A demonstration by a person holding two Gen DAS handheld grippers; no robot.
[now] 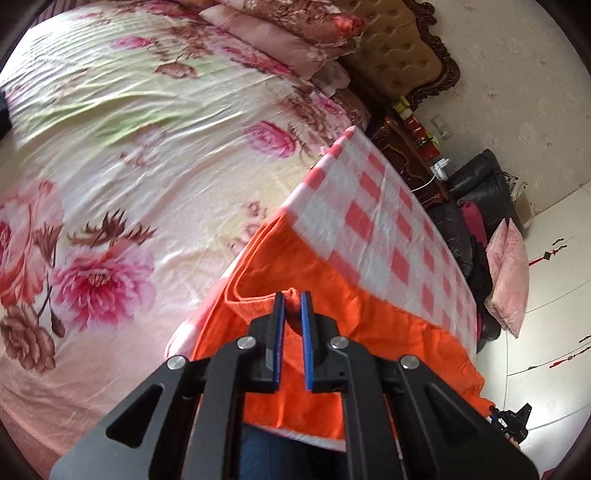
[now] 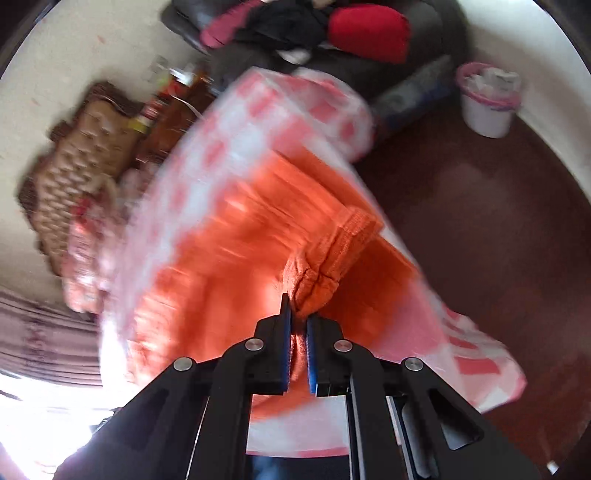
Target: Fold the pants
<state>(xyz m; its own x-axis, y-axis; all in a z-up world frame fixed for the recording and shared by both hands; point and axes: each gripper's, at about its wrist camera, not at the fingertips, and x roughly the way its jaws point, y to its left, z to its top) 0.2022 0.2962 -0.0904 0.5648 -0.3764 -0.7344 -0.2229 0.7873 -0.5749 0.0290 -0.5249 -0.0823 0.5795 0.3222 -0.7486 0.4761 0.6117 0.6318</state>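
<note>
The pants (image 1: pixel 373 221) are pink-and-white checked outside with an orange fleece lining, and they hang in the air above the bed. My left gripper (image 1: pixel 292 299) is shut on the orange waistband edge, with the checked cloth stretching away to the upper right. In the right wrist view the pants (image 2: pixel 236 229) are blurred. My right gripper (image 2: pixel 298 314) is shut on a bunched orange waistband corner (image 2: pixel 314 284). The other gripper (image 1: pixel 511 422) shows small at the lower right of the left wrist view, at the far end of the orange edge.
A bed with a floral sheet (image 1: pixel 122 177) fills the left, with pillows (image 1: pixel 288 33) and a tufted headboard (image 1: pixel 402 55) behind. A dark sofa with clothes (image 1: pixel 476 206) and a pink cushion (image 1: pixel 508 273) stand to the right. A lined bin (image 2: pixel 487 99) sits on the dark floor (image 2: pixel 491 229).
</note>
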